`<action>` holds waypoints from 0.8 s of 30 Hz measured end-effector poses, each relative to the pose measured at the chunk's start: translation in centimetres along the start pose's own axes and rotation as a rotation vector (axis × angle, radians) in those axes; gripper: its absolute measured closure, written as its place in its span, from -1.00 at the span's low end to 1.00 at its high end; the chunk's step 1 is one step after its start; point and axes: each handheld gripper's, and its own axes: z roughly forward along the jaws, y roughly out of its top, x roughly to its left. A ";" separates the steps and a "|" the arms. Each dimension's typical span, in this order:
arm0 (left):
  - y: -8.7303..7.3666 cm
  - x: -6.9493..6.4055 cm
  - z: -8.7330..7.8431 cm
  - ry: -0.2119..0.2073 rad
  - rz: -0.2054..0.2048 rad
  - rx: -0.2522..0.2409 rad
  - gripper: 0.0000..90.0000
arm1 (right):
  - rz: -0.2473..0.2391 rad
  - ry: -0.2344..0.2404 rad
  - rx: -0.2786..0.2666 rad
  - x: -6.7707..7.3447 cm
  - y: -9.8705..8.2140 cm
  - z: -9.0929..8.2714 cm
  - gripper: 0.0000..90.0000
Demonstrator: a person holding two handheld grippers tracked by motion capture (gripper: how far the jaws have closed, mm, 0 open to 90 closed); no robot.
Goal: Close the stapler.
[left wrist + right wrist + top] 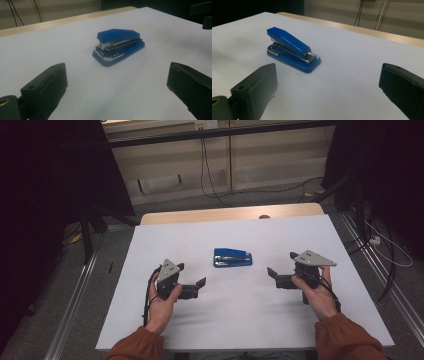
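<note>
- Left gripper (192, 279), lower left of centre in the high view: jaws spread wide, grasping nothing.
- Small blue plastic-and-metal stapler (232, 258), frame centre on the white table (280, 320): untouched; approach seems in hand.
- Right gripper (282, 269), right of centre: likewise spread, empty; next move likely calls for closing in.

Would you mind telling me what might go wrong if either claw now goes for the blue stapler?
The stapler lies loose on the smooth white table, so a one-sided nudge may slide it. Both the left claw and right claw face it, open, and could collide if both close in.
</note>
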 end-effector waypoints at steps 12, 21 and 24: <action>-1.0 0.7 -2.4 0.041 -0.030 -0.023 -0.93 | 0.017 -0.031 -0.013 -0.4 -0.8 -2.0 -0.98; -1.7 1.2 -4.2 0.102 -0.009 -0.021 -0.92 | 0.031 -0.066 -0.028 -0.8 -1.5 -3.8 -0.98; -2.0 1.5 -5.2 0.117 -0.018 -0.023 -0.92 | 0.039 -0.074 -0.022 -0.9 -1.9 -4.5 -0.98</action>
